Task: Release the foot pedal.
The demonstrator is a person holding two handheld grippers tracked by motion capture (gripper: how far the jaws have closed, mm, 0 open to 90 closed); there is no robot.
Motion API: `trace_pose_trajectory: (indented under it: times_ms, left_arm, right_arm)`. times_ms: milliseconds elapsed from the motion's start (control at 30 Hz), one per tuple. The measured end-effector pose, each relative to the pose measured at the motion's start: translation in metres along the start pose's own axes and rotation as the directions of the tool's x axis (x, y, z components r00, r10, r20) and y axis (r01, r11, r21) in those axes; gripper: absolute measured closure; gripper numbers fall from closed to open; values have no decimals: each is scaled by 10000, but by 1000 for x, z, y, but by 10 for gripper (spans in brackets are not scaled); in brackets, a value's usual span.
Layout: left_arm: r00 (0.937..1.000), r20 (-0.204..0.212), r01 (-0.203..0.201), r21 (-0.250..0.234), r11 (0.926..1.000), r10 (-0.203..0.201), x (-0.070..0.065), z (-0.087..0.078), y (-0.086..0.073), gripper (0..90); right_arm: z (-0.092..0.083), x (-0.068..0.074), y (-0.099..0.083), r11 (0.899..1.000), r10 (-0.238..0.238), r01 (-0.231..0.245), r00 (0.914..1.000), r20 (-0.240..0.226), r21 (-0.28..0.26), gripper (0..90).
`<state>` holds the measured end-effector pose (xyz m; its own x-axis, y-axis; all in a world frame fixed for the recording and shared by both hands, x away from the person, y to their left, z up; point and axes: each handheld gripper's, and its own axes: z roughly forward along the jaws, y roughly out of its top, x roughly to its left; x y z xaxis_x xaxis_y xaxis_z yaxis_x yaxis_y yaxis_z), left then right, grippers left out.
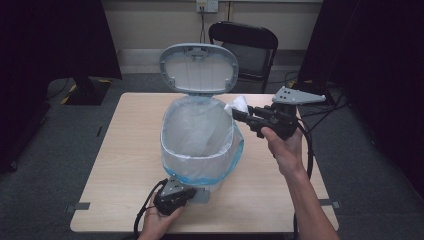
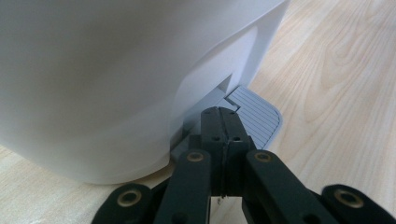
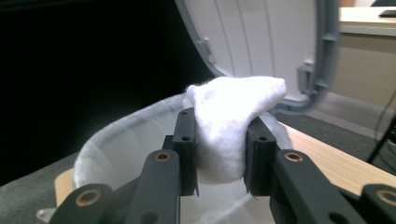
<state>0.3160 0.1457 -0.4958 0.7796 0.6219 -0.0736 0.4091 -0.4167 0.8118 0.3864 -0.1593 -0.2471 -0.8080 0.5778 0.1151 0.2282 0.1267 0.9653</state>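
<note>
A white pedal bin (image 1: pixel 200 145) with a clear liner (image 1: pixel 172 125) stands on the table, its grey-rimmed lid (image 1: pixel 198 68) raised upright. My left gripper (image 1: pixel 192 192) is shut, its tips pressing down on the grey foot pedal (image 2: pixel 257 112) at the bin's base (image 2: pixel 93 93). My right gripper (image 1: pixel 239 116) is shut on a crumpled white tissue wad (image 1: pixel 237 105), held just above the bin's right rim. In the right gripper view the wad (image 3: pixel 229 121) bulges between the two jaws, with the liner's opening (image 3: pixel 121 140) below and the lid (image 3: pixel 261 42) behind.
The wooden table (image 1: pixel 130 165) has bare surface left and right of the bin. A black folding chair (image 1: pixel 245 47) stands behind the table. Dark curtains hang at both sides. Tape marks (image 1: pixel 77 206) lie at the table's front corners.
</note>
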Motion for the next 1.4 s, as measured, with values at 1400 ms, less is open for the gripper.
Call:
trace_pose_trajectory:
  times_ms: [1400]
  left_arm:
    - [10000, 76, 0, -59, 10000, 1, 1, 0, -1, 900]
  right_arm:
    - [82, 19, 13, 9910, -311, 481, 9905, -1342, 1251, 393]
